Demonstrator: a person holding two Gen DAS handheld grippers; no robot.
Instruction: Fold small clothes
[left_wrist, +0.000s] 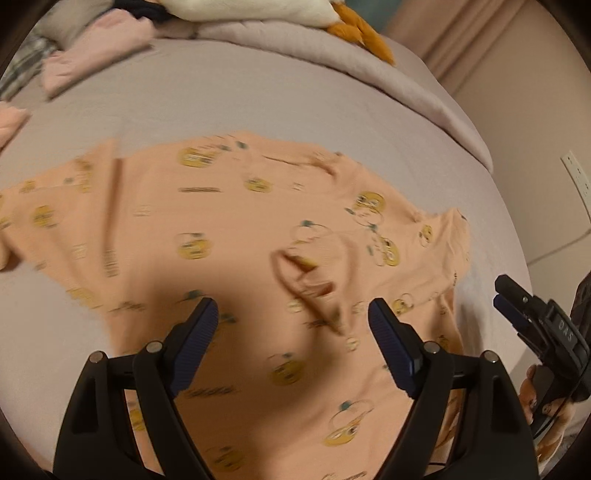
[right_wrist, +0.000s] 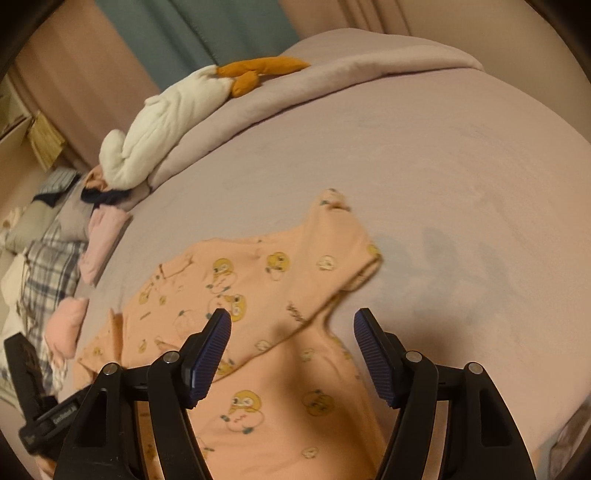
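A peach child's shirt (left_wrist: 236, 236) with yellow cartoon prints lies spread on the lilac bed sheet (left_wrist: 258, 96). It also shows in the right wrist view (right_wrist: 266, 280), with a sleeve folded over the body. My left gripper (left_wrist: 291, 314) is open and empty, hovering over the shirt's middle near a raised wrinkle (left_wrist: 314, 284). My right gripper (right_wrist: 291, 325) is open and empty above the shirt's sleeve and side edge. The right gripper also shows at the right edge of the left wrist view (left_wrist: 517, 306), beside the shirt.
Pink clothes (left_wrist: 99, 48) lie at the bed's far left, also seen in the right wrist view (right_wrist: 103, 240). A white and orange plush toy (right_wrist: 173, 118) rests on the rolled duvet (right_wrist: 332, 77). Plaid fabric (right_wrist: 48, 266) lies at left.
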